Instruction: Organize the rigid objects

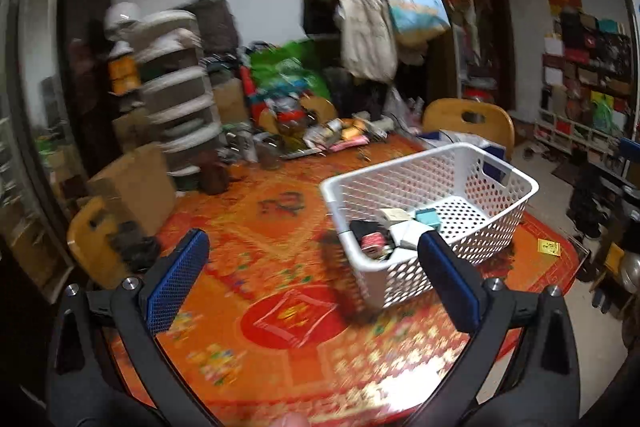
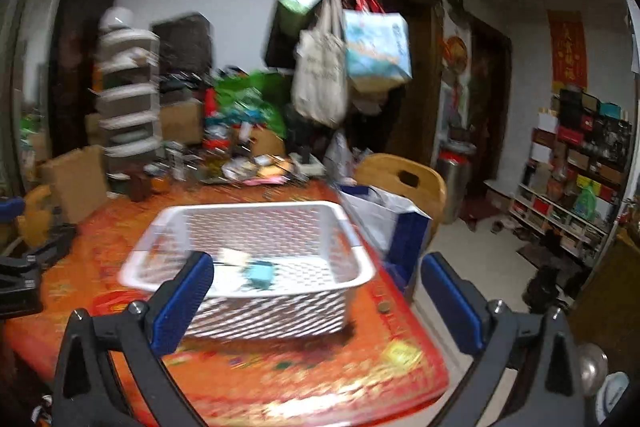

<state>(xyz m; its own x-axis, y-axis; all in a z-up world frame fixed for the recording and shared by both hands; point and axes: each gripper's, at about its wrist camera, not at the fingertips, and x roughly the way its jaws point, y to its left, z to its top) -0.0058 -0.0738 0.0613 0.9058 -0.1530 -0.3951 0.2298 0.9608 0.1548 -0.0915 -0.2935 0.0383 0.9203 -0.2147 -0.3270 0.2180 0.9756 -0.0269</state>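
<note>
A white perforated basket (image 1: 504,223) stands on the table's orange-red patterned cloth (image 1: 280,251). In it lie several small rigid objects, among them a teal box (image 1: 427,217), a white box (image 1: 406,234) and a dark item with a red patch (image 1: 370,237). My left gripper (image 1: 310,259) is open and empty, held above the cloth just left of the basket. In the right wrist view the basket (image 2: 256,211) is straight ahead, with the teal box (image 2: 260,275) inside. My right gripper (image 2: 318,279) is open and empty, in front of the basket's near side.
Clutter of packets and jars (image 1: 320,135) fills the table's far end. Wooden chairs (image 1: 468,119) stand around it, a blue-white bag (image 2: 384,223) beside the table's right edge. A coin (image 2: 385,307) and a yellow sticker (image 1: 549,247) lie on the cloth. Drawer tower (image 1: 176,87) at left.
</note>
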